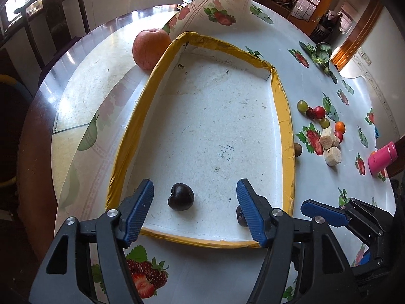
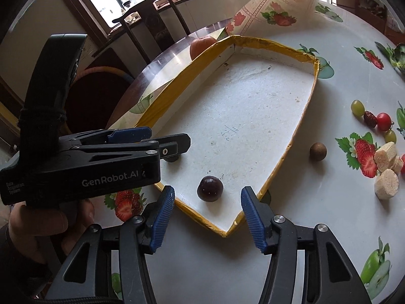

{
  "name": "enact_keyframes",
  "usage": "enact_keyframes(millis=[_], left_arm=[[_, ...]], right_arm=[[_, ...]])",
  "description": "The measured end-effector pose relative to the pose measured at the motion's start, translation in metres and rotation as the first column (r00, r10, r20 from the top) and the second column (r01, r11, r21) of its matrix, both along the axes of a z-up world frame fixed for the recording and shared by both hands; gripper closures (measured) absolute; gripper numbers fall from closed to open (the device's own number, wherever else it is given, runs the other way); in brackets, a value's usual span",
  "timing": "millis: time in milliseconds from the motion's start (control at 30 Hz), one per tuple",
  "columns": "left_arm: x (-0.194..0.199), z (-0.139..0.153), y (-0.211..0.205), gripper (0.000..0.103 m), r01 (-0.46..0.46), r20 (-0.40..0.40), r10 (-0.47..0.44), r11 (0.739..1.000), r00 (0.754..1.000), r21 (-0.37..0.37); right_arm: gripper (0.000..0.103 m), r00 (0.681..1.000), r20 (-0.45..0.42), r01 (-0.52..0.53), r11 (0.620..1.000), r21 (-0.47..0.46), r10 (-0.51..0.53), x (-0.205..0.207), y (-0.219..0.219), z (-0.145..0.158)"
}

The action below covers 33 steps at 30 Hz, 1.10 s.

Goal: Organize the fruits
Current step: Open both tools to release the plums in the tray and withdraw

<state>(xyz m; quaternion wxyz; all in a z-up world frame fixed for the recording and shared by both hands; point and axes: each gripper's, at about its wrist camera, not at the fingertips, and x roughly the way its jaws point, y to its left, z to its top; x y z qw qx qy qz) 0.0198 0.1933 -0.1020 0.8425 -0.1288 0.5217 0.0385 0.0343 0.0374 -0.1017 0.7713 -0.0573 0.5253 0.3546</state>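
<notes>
Two dark plums (image 1: 181, 197) lie at the lower edge of the yellow-rimmed tray (image 1: 284, 116), one between the left gripper (image 1: 195, 214), the other before the right gripper (image 2: 207, 216); both grippers gape wide, empty. Grapes and tomatoes (image 1: 319, 112) at right and the apple (image 1: 151, 48) at upper left wait outside, so most sorting seemingly remains.

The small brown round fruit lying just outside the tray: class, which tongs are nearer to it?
Right. The right tongs hang open at the tray's near corner, beside the brown fruit; the left tongs sit across the tray.
</notes>
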Motion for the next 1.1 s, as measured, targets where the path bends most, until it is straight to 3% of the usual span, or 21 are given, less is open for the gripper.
enact_keyframes(millis=[433,1100], left_arm=[[-0.013,0.024,-0.042,0.036,0.052,0.04,-0.054,0.998,0.998,0.044],[-0.015,0.034,-0.134,0.036,0.228,0.042,-0.229,0.973,0.973,0.022]], right_arm=[[0.046,0.99,0.023,0.139,0.99,0.021,-0.139,-0.02,-0.084,0.023],[0.046,0.923,0.021,0.384,0.922,0.046,-0.385,-0.03,-0.199,0.031]])
